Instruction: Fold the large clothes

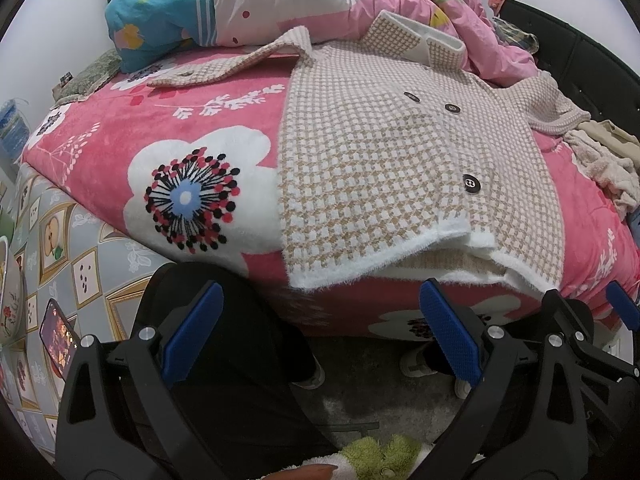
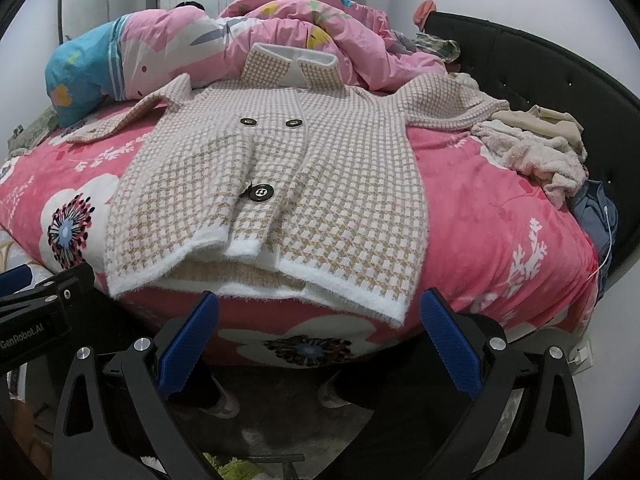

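A beige and white houndstooth knit coat (image 1: 384,168) lies spread face up on the pink floral bedspread (image 1: 120,140), collar far, white hem near the bed's front edge, both sleeves out to the sides. It has three dark buttons. It also shows in the right wrist view (image 2: 280,184). My left gripper (image 1: 320,328) is open and empty, below the bed edge, short of the hem's left part. My right gripper (image 2: 320,332) is open and empty, just in front of the hem's middle. The right gripper also shows at the left view's right edge (image 1: 592,320).
A pink quilt (image 2: 320,28) and a blue and pink pillow (image 1: 168,20) are heaped behind the coat. Loose clothes (image 2: 536,148) lie at the right by the black headboard (image 2: 560,80). A phone (image 1: 60,336) leans at the left. The person's legs and shoes (image 1: 308,376) stand below.
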